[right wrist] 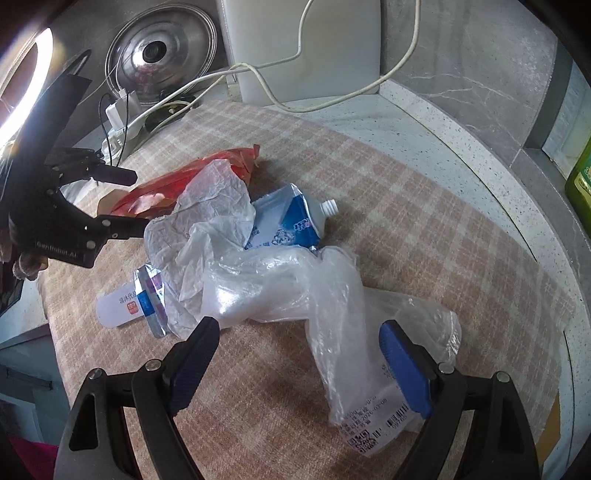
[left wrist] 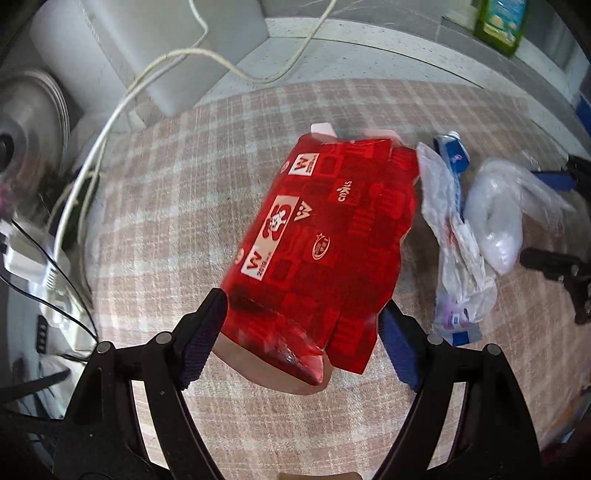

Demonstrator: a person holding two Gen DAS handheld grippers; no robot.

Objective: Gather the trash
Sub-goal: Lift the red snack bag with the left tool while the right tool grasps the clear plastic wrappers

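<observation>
A flattened red carton (left wrist: 325, 236) lies on the checked cloth (left wrist: 166, 206). My left gripper (left wrist: 301, 325) has its jaws wide around the carton's near end, pads (left wrist: 205, 332) at its edges; whether they grip it is unclear. The carton also shows in the right wrist view (right wrist: 177, 184). My right gripper (right wrist: 299, 362) is open over a clear plastic bag (right wrist: 295, 288). Behind the bag lie a crumpled white wrapper (right wrist: 214, 218), a blue and white tube (right wrist: 291, 221) and a small white packet (right wrist: 125, 306). The right gripper shows at the edge of the left wrist view (left wrist: 557, 266).
A white cable (right wrist: 258, 74) loops over the back of the counter. A metal pot lid (right wrist: 162, 51) leans at the back left beside a power strip (right wrist: 118, 122). A green bottle (left wrist: 502, 22) stands at the far right. The cloth's front edge (right wrist: 48, 295) drops off at the left.
</observation>
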